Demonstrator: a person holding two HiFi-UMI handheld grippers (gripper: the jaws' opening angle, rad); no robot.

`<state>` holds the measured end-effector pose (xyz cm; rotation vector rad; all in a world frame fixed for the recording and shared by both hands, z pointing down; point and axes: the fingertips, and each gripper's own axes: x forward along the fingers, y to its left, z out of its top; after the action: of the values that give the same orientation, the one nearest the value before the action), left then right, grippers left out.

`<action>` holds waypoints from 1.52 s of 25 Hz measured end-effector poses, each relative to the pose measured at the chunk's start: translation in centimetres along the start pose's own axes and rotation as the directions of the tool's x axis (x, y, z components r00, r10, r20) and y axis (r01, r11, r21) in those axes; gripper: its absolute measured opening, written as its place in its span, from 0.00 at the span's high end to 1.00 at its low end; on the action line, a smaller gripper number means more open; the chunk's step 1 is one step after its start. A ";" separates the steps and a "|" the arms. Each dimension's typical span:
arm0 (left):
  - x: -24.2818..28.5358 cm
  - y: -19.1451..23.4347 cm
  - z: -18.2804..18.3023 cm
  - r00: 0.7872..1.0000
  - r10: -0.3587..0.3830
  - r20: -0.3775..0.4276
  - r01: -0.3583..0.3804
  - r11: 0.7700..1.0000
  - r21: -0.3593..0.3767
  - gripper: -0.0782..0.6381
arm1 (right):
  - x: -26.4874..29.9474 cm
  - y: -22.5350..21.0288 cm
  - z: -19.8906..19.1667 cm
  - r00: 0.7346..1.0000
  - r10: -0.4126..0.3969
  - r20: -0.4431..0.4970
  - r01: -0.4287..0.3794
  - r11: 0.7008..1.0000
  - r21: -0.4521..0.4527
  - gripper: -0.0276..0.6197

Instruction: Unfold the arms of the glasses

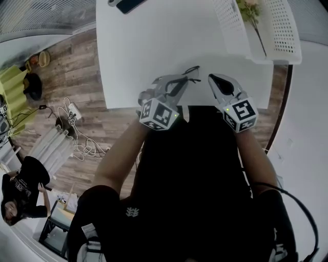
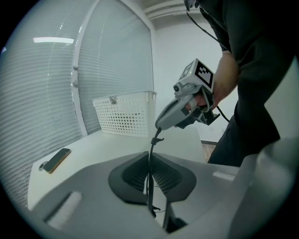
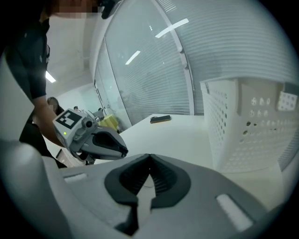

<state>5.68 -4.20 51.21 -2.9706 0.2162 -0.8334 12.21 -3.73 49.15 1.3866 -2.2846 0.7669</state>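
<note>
Thin black glasses (image 1: 190,74) hang over the front part of the white table (image 1: 154,46). My left gripper (image 1: 180,85) is shut on them. In the left gripper view the dark frame (image 2: 150,163) runs up from between the closed pads, and its upper end sits just under the right gripper's tip. My right gripper (image 1: 212,79) hovers just right of the glasses. In the right gripper view its jaws (image 3: 149,158) meet at the tips with nothing seen between them; the glasses do not show there. I cannot tell whether the right tip touches the glasses.
A white perforated basket (image 1: 269,30) holding a flower stem stands at the table's back right. A dark phone (image 1: 128,5) lies at the far edge. The table's front edge runs just under both grippers. Wooden floor, cables and a seated person are at the left.
</note>
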 end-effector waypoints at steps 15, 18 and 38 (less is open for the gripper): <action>-0.9 -0.3 -1.6 0.999 0.041 -0.004 -0.041 0.999 -0.013 0.87 | 2.3 4.3 1.0 0.974 0.220 0.044 -0.220 0.975 -0.007 0.96; -1.7 -0.3 -1.9 0.999 0.048 -0.005 -0.048 0.999 -0.008 0.86 | 2.5 6.1 1.3 0.964 0.263 0.041 -0.263 0.965 -0.023 0.96; -7.5 -0.2 -4.2 0.988 0.154 -0.020 -0.154 0.987 -0.053 0.84 | 4.8 15.1 2.2 0.892 0.450 -0.042 -0.451 0.880 -0.146 0.96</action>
<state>-2.85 -2.93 50.98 -2.9503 0.4700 -0.8451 -3.50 -2.83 46.14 0.7840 -2.6351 0.7034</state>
